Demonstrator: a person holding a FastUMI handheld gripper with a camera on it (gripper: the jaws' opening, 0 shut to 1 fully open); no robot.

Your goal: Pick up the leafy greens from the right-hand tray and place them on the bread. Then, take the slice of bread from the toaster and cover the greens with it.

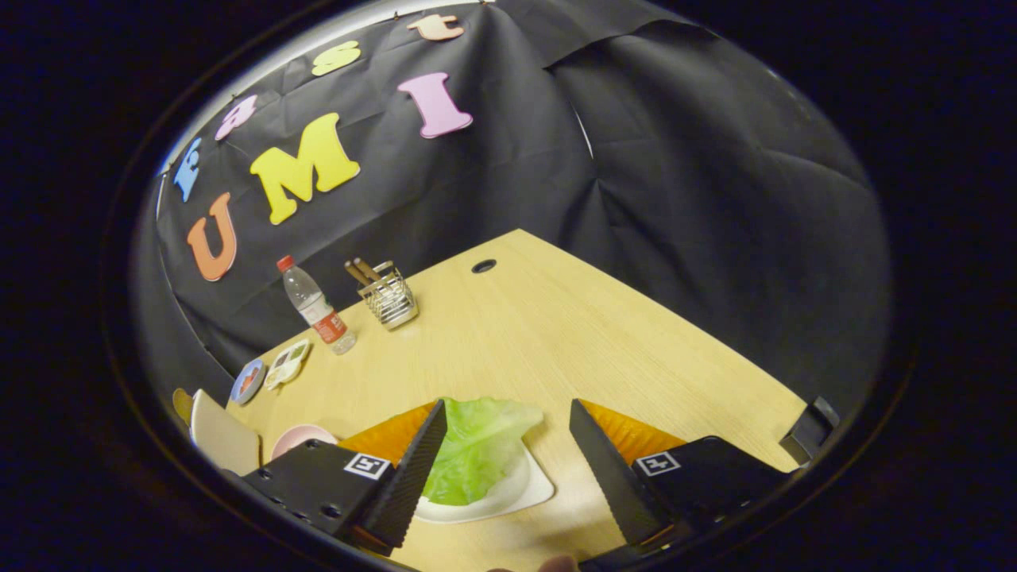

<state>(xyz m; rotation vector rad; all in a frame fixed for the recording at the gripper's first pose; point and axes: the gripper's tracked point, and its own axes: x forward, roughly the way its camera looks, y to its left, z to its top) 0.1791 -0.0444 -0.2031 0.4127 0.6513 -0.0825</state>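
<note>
A pale green lettuce leaf (477, 449) lies on a white square tray (520, 492) on the wooden table (556, 334). My gripper (508, 413) hangs above it, open, with a wide gap between the two black ribbed fingers. The left finger (413, 469) overlaps the leaf's left edge in the view; the right finger (608, 469) stands apart to the right of the tray. Nothing is held between them. Whether the fingers touch the leaf or tray, I cannot tell.
Beyond the fingers to the left stand a water bottle (318, 306) with a red cap and a wire cutlery holder (389, 298). Small plates (274, 369), a pink bowl (302, 437) and a beige slab (222, 437) lie at the left. A cable hole (483, 265) marks the far table edge.
</note>
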